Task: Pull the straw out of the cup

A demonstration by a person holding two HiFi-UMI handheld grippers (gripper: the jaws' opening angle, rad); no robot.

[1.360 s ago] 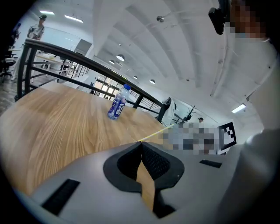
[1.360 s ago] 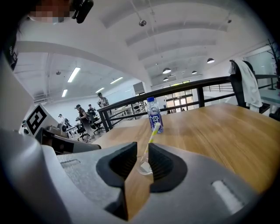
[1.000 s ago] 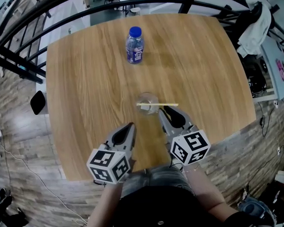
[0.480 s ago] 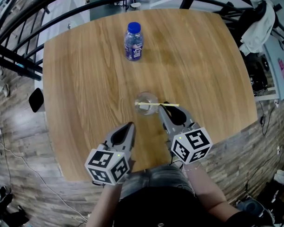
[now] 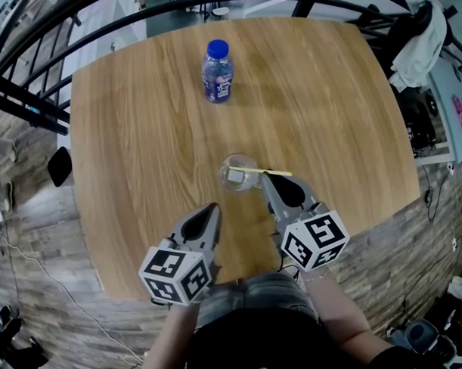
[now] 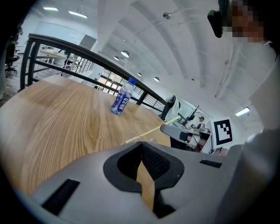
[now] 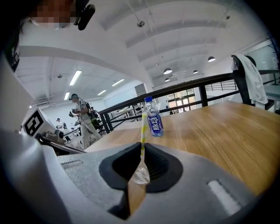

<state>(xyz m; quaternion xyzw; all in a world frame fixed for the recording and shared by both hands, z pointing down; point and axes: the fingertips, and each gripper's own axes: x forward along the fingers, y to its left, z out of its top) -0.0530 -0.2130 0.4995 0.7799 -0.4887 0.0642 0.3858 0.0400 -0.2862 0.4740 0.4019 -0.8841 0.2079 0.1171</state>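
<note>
while right gripper [image 5: 264,176] pinches straw [image 5: 280,171], blue-labelled bottle [image 5: 217,72] beyond

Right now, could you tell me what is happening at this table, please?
A person holds two grippers over a wooden table. The right gripper is shut on the yellow straw, whose other end sits in the clear cup. The left gripper is shut and empty, beside the cup.
</note>
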